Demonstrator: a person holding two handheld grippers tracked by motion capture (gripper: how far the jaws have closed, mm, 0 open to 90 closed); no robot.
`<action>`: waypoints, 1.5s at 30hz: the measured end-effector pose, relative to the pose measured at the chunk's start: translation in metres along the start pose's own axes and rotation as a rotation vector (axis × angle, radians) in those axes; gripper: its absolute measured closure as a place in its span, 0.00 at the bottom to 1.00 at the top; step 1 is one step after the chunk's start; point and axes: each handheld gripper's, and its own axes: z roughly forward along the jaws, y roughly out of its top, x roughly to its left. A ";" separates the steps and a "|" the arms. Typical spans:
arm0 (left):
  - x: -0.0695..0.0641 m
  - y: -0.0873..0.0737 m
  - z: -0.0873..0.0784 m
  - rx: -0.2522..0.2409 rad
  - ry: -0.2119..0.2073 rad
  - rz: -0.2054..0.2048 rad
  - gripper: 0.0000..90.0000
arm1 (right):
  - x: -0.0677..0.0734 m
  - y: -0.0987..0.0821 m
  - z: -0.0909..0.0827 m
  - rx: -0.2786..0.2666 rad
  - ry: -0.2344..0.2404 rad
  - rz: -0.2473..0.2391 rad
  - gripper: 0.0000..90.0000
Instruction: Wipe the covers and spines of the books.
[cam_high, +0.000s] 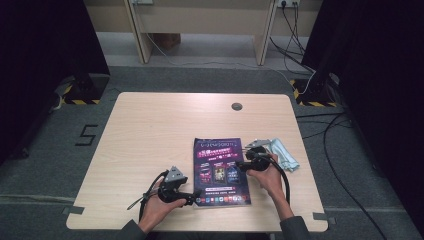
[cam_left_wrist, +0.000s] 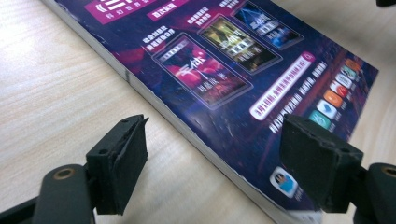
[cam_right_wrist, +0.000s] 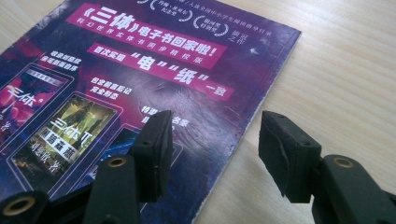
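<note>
Pale wood-grain tabletop (cam_high: 150, 150) carries a flat, glossy purple paperback book (cam_high: 221, 171). Your left gripper (cam_left_wrist: 212, 156) straddles its near-left edge, your right gripper (cam_right_wrist: 212, 151) its right edge; both have rubbery black jaws apart, pressing nothing.

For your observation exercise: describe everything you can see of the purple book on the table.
The book is a thin paperback with a glossy dark purple cover, pink banners, white Chinese text and small pictures. It lies flat and closed on the wooden table, pale page edges showing. The left gripper and right gripper each straddle an edge, jaws open.
</note>
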 end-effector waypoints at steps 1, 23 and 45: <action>0.001 0.001 0.001 0.003 0.001 0.003 0.25 | 0.001 0.000 0.001 0.006 0.001 0.004 0.52; -0.002 0.007 0.018 0.035 0.005 0.060 0.27 | -0.006 0.005 0.019 -0.001 0.016 0.080 0.46; -0.005 0.008 0.021 0.046 0.010 0.102 0.27 | -0.016 0.014 0.031 -0.037 0.027 0.128 0.46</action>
